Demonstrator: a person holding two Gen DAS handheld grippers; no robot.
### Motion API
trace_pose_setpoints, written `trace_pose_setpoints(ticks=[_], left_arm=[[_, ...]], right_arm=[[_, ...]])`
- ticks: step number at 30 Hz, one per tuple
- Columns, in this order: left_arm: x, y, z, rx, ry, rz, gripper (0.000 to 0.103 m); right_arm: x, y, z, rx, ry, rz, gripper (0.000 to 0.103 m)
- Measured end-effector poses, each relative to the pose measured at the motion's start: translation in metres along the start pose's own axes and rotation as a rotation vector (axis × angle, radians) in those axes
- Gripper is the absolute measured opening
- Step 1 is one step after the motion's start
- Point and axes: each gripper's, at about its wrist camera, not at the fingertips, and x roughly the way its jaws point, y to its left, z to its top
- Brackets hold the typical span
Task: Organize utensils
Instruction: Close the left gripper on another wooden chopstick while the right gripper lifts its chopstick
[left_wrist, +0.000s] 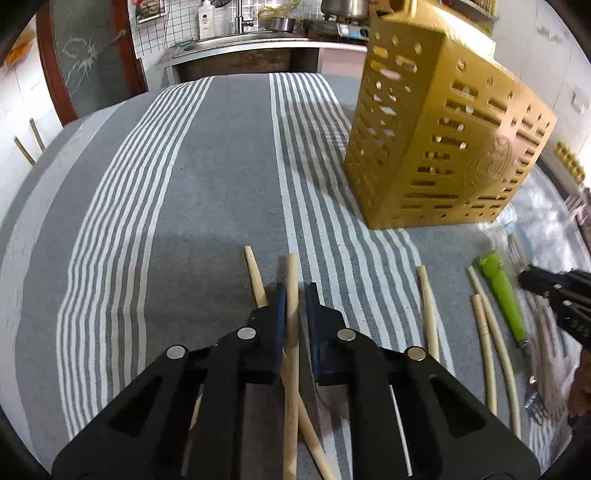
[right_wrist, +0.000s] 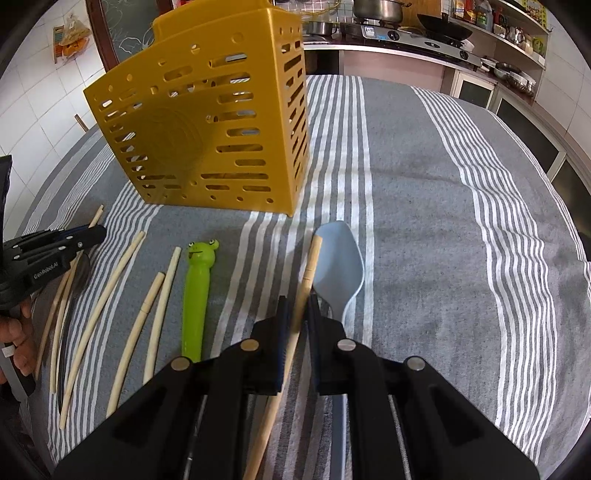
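A yellow perforated utensil holder (left_wrist: 439, 136) stands on the striped cloth; it also shows in the right wrist view (right_wrist: 207, 125). My left gripper (left_wrist: 295, 295) is shut on a wooden chopstick (left_wrist: 292, 280), with a second chopstick (left_wrist: 255, 275) lying under its left finger. My right gripper (right_wrist: 297, 306) is shut on another wooden chopstick (right_wrist: 310, 266), just above a pale blue spoon (right_wrist: 341, 262) on the cloth. A green frog-handled utensil (right_wrist: 197, 295) and several loose chopsticks (right_wrist: 129, 288) lie between the two grippers.
The table is covered by a grey and white striped cloth (left_wrist: 207, 192). A kitchen counter with a sink (left_wrist: 240, 40) is behind it, and a stove with pots (right_wrist: 399, 26) at the back right. A dark-handled utensil (right_wrist: 79, 280) lies under the left chopsticks.
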Motion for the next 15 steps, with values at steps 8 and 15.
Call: trace_pose_setpoints(ticks=[8, 15], left_arm=[[0.000, -0.009, -0.004, 0.039, 0.016, 0.046, 0.004], [-0.028, -0.012, 0.001, 0.033, -0.057, 0.043, 0.004]], right_arm=[[0.001, 0.000, -0.001, 0.005, -0.002, 0.002, 0.011], [-0.024, -0.003, 0.001, 0.029, -0.070, 0.082, 0.006]])
